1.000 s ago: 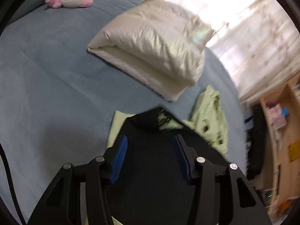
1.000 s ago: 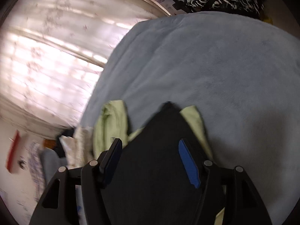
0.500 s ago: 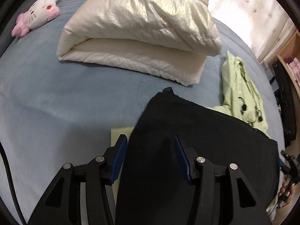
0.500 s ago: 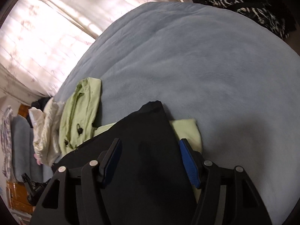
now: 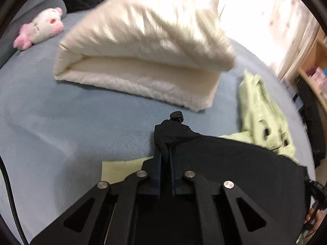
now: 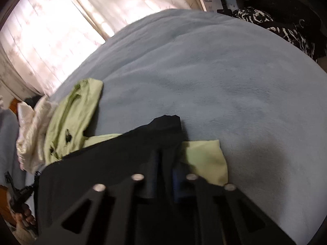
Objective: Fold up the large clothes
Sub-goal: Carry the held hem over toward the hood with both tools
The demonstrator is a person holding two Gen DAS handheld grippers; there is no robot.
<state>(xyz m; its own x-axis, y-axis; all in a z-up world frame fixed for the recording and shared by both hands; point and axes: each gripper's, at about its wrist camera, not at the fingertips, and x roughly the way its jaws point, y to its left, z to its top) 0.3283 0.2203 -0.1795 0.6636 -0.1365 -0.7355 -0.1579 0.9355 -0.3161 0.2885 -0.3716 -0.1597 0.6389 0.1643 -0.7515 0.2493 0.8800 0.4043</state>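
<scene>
Both grippers, left (image 5: 166, 153) and right (image 6: 163, 159), jaws clamped on the black garment (image 5: 235, 163) over the bed (image 5: 61, 122).

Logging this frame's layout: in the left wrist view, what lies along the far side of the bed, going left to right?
pink plush toy → folded cream quilt → light green garment
</scene>
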